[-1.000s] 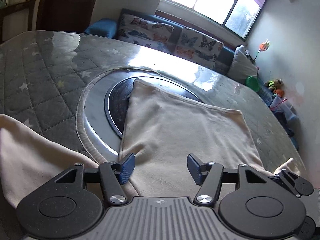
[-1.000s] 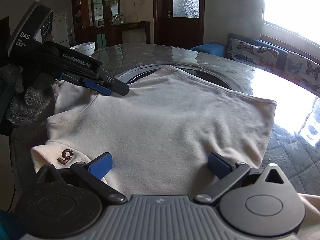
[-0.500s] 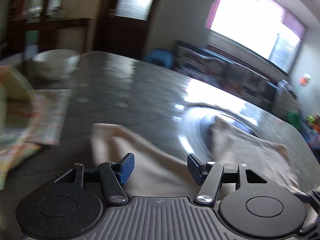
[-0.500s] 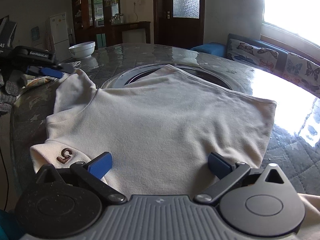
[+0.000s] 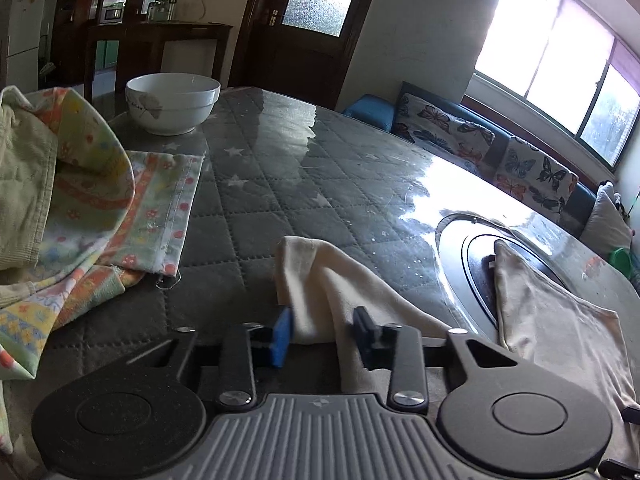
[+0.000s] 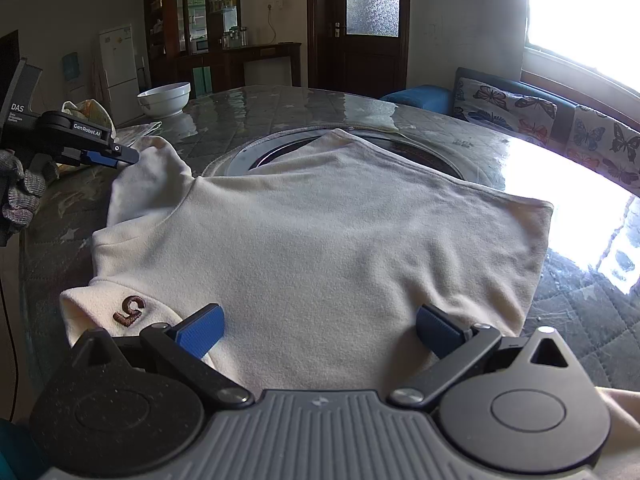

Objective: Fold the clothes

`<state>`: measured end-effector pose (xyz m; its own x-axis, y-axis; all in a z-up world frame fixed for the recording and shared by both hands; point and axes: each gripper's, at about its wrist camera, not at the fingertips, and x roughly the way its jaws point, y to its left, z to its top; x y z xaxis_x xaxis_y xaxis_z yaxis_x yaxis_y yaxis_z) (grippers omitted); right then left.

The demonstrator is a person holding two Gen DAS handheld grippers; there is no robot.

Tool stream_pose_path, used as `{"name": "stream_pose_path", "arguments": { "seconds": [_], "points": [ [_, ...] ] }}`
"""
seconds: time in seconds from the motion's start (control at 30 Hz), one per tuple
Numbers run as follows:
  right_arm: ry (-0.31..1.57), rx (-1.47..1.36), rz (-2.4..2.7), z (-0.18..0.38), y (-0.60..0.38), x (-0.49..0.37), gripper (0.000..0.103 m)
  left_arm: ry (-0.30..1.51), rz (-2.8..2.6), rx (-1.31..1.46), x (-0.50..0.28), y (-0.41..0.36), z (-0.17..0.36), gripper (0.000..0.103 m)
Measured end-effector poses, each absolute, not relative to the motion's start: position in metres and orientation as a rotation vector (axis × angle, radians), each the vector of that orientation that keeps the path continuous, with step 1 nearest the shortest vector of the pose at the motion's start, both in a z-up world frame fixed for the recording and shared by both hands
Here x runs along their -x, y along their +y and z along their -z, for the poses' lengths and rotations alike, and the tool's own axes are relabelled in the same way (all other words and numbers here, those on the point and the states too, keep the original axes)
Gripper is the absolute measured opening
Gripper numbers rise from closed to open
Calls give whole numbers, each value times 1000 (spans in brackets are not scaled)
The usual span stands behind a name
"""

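A cream sweatshirt (image 6: 320, 248) lies flat on the quilted table, a brown "5" patch (image 6: 129, 309) at its near left edge. Its left sleeve (image 5: 320, 280) stretches out across the table. My left gripper (image 5: 322, 336) is open, its fingers on either side of that sleeve; in the right wrist view it (image 6: 108, 154) sits at the sleeve's far end. My right gripper (image 6: 318, 330) is open wide and empty, low over the sweatshirt's near edge.
A white bowl (image 5: 173, 102) stands at the table's far left corner. A pile of floral and green clothes (image 5: 72, 208) lies left of the sleeve. A round inset turntable (image 5: 480, 256) lies partly under the sweatshirt. A sofa with butterfly cushions (image 5: 500, 152) runs behind the table.
My left gripper swung left from over the sweatshirt's body out to the sleeve, and now straddles it. My right gripper has not moved.
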<state>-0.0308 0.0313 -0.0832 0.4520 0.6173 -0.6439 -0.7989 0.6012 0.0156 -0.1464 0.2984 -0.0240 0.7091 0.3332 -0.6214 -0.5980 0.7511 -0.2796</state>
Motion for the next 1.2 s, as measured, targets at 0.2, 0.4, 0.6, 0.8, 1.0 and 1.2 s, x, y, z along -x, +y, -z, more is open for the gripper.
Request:
{"name": "stream_pose_path", "arguments": {
  "seconds": [0.2, 0.4, 0.6, 0.8, 1.0, 1.2],
  "points": [
    [655, 311, -891, 83, 31, 31, 103, 541, -544, 552, 158, 308, 25, 28],
    [655, 312, -891, 83, 31, 31, 103, 563, -526, 514, 156, 305, 28, 27],
    [655, 313, -891, 83, 31, 31, 103, 562, -554, 473, 155, 306, 26, 5],
    [655, 313, -891, 83, 31, 31, 103, 529, -622, 379, 171, 312, 2, 3],
    [655, 313, -891, 83, 31, 31, 103, 544, -671, 281, 179, 323, -8, 2],
    [655, 312, -891, 83, 31, 31, 103, 583, -650, 320, 176, 331, 2, 4]
  ]
}}
